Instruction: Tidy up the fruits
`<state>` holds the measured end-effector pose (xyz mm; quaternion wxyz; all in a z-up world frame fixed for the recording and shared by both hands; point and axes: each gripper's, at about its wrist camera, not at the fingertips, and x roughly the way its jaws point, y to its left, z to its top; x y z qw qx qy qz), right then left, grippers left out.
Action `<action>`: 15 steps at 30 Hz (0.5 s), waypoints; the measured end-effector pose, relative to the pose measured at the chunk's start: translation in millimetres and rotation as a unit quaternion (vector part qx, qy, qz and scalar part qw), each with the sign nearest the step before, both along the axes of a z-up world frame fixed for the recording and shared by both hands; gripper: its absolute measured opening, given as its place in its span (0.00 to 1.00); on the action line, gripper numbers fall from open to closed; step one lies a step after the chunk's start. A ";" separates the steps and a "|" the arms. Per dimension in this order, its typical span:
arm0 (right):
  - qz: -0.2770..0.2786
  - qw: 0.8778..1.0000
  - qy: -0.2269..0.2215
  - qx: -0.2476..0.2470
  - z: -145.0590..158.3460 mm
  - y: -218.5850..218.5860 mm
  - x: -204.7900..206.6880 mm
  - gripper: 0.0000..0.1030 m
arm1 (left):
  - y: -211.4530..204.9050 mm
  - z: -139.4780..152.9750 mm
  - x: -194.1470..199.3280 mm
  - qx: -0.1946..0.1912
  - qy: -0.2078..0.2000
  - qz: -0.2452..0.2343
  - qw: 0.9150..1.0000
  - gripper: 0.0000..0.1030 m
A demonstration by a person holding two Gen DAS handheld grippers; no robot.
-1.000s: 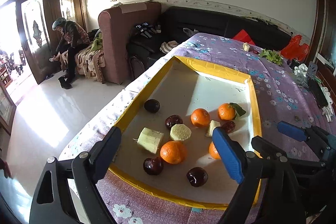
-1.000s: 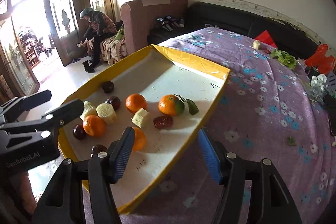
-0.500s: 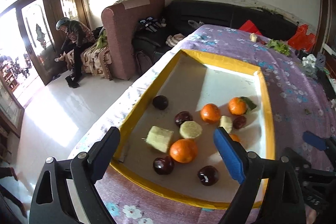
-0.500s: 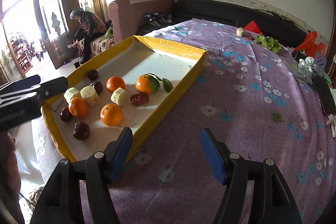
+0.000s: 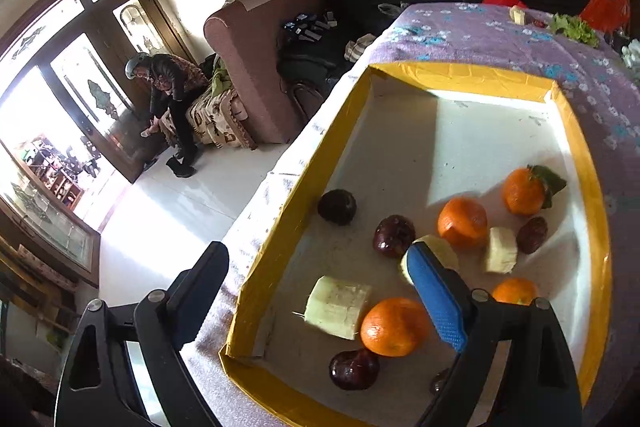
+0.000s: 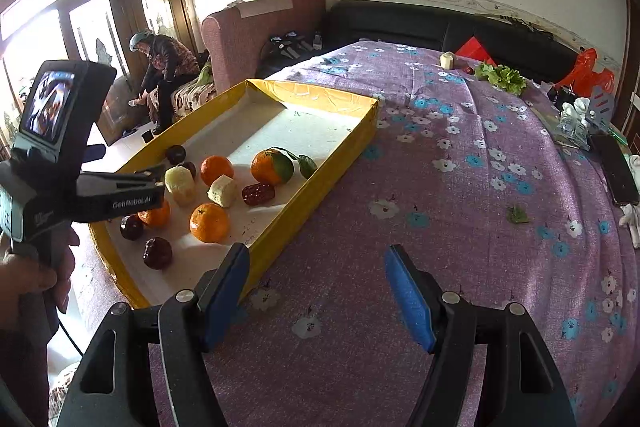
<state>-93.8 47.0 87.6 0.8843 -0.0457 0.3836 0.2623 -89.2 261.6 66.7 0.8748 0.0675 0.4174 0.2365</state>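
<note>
From my left side I look down into the tray [image 5: 576,143], a white one with yellow walls sitting on the table [image 5: 500,31] with the purple flower cloth. My left jaws [image 5: 316,287] are spread wide and hold nothing; one finger hangs outside the tray's near wall and the blue one sits over the fruit. All the fruit is at the near end: oranges [image 5: 394,327], dark plums [image 5: 354,369] and pale cut pieces [image 5: 338,307], all mixed up and close together. If I go down here, a finger could bump the yellow wall, or push an orange so it rolls into the plums. The pale pieces look soft, so I think a hard pinch could squash them. From my right side I see the same tray [image 6: 344,147] off to the left. My right jaws [image 6: 316,291] have just been opening, with nothing between them, over bare cloth just beside the tray. My left tool [image 6: 80,187] hangs over the fruit, so my two hands could knock together. Far back on the table are some green leaves [image 6: 502,77], a phone [image 6: 616,169] and a small leaf [image 6: 517,215], well apart from the tray.
</note>
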 end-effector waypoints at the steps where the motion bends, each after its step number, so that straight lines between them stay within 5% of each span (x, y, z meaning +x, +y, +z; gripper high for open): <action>1: -0.001 1.000 0.000 0.001 0.6 -1.2 -0.3 0.74 | -1.5 6.1 -5.1 -0.010 -0.018 -0.006 1.000 0.88; 6: -0.001 1.000 -0.006 0.003 2.3 0.2 -2.6 0.77 | -13.6 49.5 -52.9 -0.005 -0.151 -0.012 0.988 0.93; 10: 0.009 1.000 -0.012 0.001 1.8 6.8 -9.5 0.77 | -25.4 89.2 -101.6 0.034 -0.268 0.025 0.963 1.00; 12: 0.018 1.000 -0.016 0.001 1.9 10.4 -14.8 0.77 | -29.4 103.6 -118.5 0.030 -0.307 0.028 0.951 1.00; 15: 0.028 0.999 -0.026 -0.005 2.7 15.4 -23.9 0.78 | -35.0 106.7 -134.4 0.007 -0.324 0.018 0.946 1.00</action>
